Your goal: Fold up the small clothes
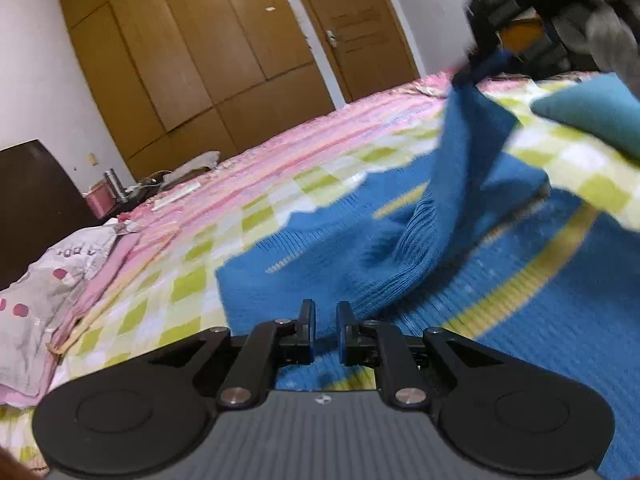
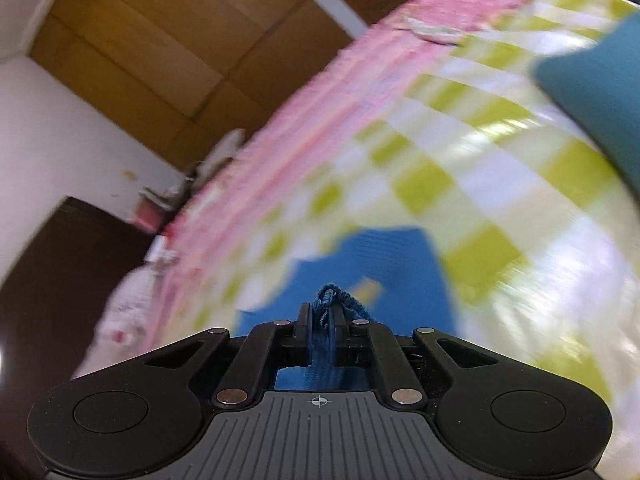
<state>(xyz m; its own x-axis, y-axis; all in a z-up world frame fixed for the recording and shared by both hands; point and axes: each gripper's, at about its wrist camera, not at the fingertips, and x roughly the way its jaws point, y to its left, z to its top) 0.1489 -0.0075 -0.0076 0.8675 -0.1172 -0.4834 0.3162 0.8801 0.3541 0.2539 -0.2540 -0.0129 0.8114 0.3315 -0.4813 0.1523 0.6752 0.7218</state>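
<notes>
A blue knit sweater [image 1: 320, 264] with yellow stripes lies spread on the checked bedspread [image 1: 224, 236]. My left gripper [image 1: 325, 312] hovers low over the sweater's near part, its jaws a narrow gap apart and empty. My right gripper [image 2: 323, 316] is shut on a bunched edge of the blue sweater [image 2: 372, 256] and holds it up above the bed. In the left wrist view the right gripper [image 1: 476, 60] shows at the upper right, lifting a sleeve [image 1: 460, 168] that hangs down in a fold.
A teal folded garment [image 1: 596, 112] lies at the right on the bedspread, also in the right wrist view [image 2: 600, 92]. A grey patterned pillow [image 1: 44, 308] lies at the left. A dark headboard [image 1: 32, 200], wooden wardrobe [image 1: 180, 52] and door [image 1: 356, 28] stand behind.
</notes>
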